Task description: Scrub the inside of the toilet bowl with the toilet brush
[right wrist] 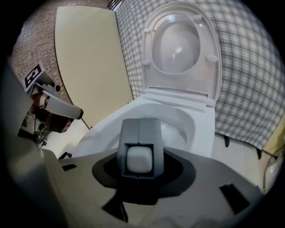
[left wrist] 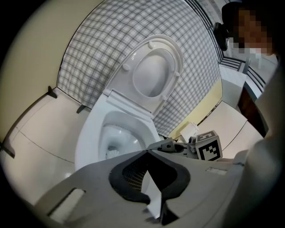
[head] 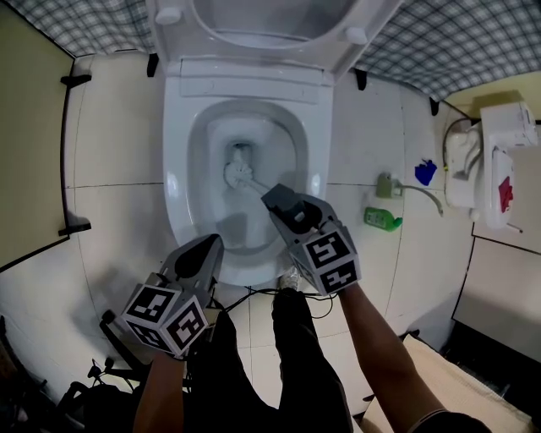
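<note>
The white toilet bowl [head: 177, 169] stands open with its lid [head: 270, 21] raised. A white toilet brush head [head: 239, 174] rests deep in the bowl near the drain, and its handle runs back to my right gripper [head: 279, 200]. That gripper hangs over the bowl's front half, shut on the handle. The right gripper view shows the handle's white end [right wrist: 139, 159] clamped between the grey jaws [right wrist: 139, 133]. My left gripper [head: 207, 248] sits at the bowl's front left rim, jaws together and empty [left wrist: 147, 152]. In the left gripper view, the bristles [left wrist: 112, 152] peek above the rim.
A green bottle [head: 382, 219] and a blue item [head: 425, 172] lie on the tiled floor to the right of the toilet. A white fixture [head: 490, 161] stands further right. A dark rail [head: 68, 152] runs along the left wall. The person's dark trousers [head: 287, 372] are below.
</note>
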### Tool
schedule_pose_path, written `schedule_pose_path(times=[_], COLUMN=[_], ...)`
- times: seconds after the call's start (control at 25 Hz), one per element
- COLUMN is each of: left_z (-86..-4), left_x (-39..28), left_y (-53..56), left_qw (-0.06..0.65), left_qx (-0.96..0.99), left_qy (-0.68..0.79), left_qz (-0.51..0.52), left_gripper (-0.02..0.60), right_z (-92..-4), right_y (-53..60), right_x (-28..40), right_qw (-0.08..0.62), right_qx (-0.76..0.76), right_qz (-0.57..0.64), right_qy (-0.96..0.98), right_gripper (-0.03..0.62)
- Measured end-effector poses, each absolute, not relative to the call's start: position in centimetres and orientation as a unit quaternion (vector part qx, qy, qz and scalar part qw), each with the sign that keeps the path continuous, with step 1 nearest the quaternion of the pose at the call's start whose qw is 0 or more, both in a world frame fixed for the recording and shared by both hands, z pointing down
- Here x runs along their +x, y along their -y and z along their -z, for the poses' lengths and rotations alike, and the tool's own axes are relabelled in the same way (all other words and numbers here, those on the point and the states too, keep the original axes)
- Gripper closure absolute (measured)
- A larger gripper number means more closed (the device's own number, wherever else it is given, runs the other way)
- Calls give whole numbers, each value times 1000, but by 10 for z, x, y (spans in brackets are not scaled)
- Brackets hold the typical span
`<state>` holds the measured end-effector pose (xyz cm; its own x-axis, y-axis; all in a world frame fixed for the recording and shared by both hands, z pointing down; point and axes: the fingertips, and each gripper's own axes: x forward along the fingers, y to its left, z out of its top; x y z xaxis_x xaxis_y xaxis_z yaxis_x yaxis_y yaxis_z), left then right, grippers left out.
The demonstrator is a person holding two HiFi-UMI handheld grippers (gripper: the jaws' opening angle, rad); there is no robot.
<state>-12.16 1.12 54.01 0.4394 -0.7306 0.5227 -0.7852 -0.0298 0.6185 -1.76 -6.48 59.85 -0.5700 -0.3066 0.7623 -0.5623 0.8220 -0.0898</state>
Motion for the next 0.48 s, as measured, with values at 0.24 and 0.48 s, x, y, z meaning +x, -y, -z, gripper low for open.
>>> schedule_pose_path(times=[0.24, 0.48], left_z=[-537, -538], left_x=[-119, -127], left_y=[-15, -25], left_qw=[453, 455], left_qx=[719, 714], left_qy=[526, 532], left_qz=[-27, -23], left_gripper=[574, 574], right_z=[-566, -556], right_y=[64, 89], right_x=[-7, -17], right_qw=[425, 436], right_qx=[243, 247], right_qz=[-112, -45], right_qy=[865, 864], right_gripper=[402, 402])
